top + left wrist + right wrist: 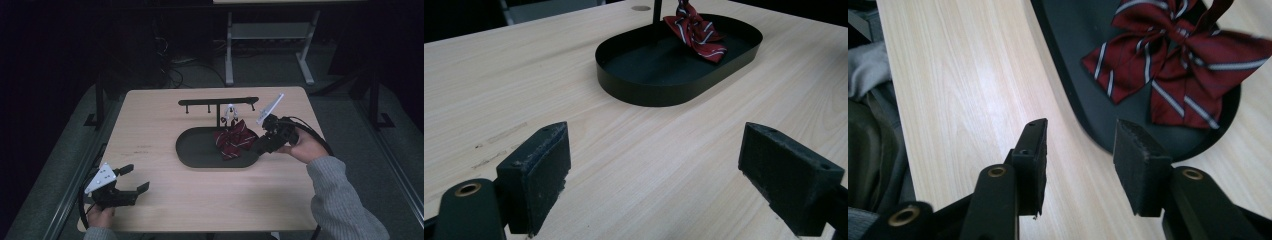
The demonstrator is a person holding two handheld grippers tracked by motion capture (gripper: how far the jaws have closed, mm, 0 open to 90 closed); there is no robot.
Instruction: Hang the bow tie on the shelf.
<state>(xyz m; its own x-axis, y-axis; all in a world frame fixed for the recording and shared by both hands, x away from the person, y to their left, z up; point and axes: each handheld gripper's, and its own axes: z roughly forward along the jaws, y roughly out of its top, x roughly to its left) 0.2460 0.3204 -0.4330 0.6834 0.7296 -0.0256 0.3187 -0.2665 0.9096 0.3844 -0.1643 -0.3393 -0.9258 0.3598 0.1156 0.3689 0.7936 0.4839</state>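
Toward the right end of the black oval tray [200,155] a striped red bow tie [235,140] is lying, its strap rising to the stand [218,102] on the far side. I am holding my right gripper [261,145] just beside it at the tray's right rim, jaws partly apart and gripping nothing. I judge I am lining up a grasp; next I should be closing on the fabric. My left gripper [135,179] is waiting wide open, near left.

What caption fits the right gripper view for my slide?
Open right gripper poised at the rim of the black oval tray, short of the striped red bow tie lying inside.
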